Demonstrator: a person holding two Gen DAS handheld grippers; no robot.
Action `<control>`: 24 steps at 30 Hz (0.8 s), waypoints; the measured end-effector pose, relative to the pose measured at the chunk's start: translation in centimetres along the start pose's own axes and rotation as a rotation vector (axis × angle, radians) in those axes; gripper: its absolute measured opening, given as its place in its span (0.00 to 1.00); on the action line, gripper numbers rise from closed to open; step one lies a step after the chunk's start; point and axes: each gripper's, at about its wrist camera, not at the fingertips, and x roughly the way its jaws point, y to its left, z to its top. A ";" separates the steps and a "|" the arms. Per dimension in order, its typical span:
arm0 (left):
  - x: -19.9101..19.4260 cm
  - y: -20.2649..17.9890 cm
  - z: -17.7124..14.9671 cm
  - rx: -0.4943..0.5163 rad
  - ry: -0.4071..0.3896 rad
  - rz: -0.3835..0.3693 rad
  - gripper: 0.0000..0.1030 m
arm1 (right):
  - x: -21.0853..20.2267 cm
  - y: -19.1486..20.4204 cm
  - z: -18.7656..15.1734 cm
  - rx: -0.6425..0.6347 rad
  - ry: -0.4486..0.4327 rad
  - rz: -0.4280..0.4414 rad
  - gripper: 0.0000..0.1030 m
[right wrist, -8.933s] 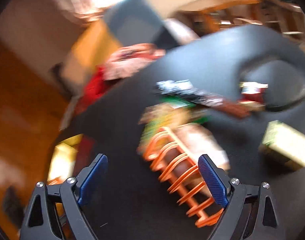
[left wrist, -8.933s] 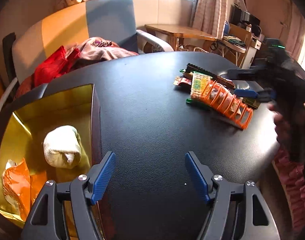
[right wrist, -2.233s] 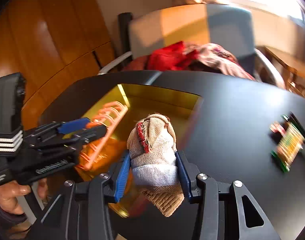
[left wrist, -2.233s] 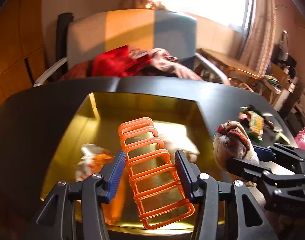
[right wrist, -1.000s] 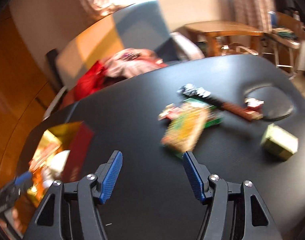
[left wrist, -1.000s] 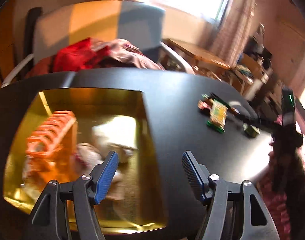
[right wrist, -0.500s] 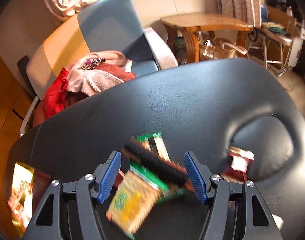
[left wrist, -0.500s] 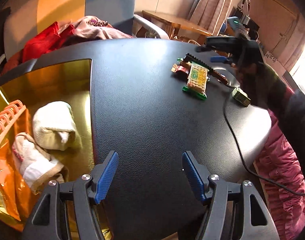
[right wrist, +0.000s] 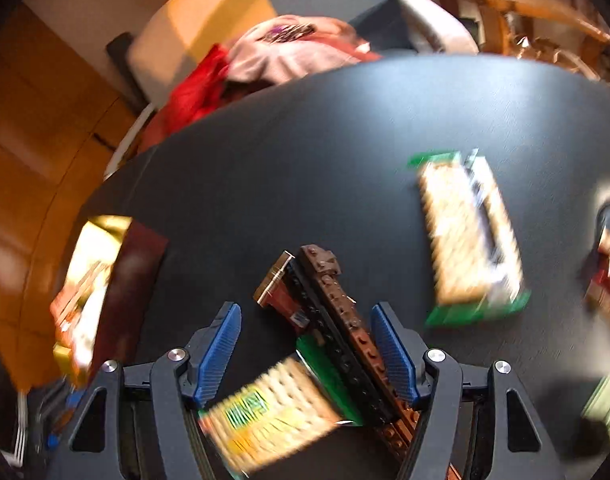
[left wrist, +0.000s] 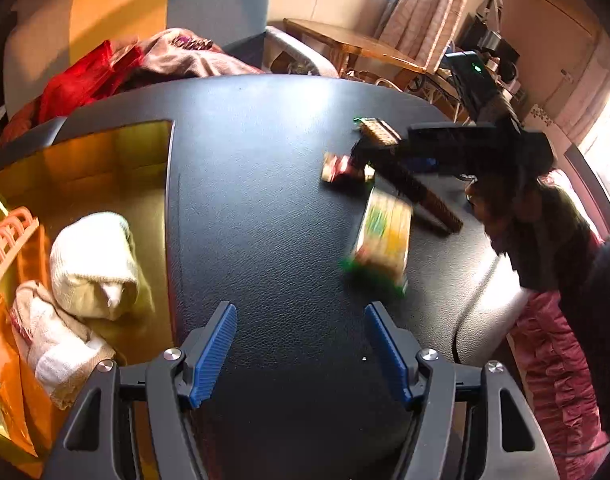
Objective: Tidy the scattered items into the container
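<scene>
The left gripper [left wrist: 300, 346] hovered level with its blue-padded fingers [left wrist: 212, 354] spread wide and nothing between them. At its two o'clock the right gripper [left wrist: 389, 156] reached down low, fingers [right wrist: 393, 354] likewise parted, not clamped.

Both tongs share one build: black plastic arms ending in ribbed blue pads, with round silver screws set at the joints behind them. On the left tongs [left wrist: 301, 350] the pads [left wrist: 213, 354] taper forward. The right tongs [right wrist: 315, 354] look the same up close; seen from the left camera, their black body carries a small green light, a dark sleeve behind it.
</scene>
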 end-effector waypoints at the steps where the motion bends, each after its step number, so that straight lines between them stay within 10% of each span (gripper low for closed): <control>1: -0.1 -0.4 0.1 0.020 -0.006 0.000 0.66 | -0.5 0.3 -0.9 0.001 -0.006 0.009 0.67; 10: 2.5 -5.5 2.8 0.230 0.035 -0.027 0.66 | -7.6 -1.3 -7.2 0.121 -0.186 -0.009 0.71; 24: 8.6 -8.2 5.1 0.261 0.140 -0.024 0.66 | -10.3 -4.8 -12.4 0.184 -0.235 -0.098 0.71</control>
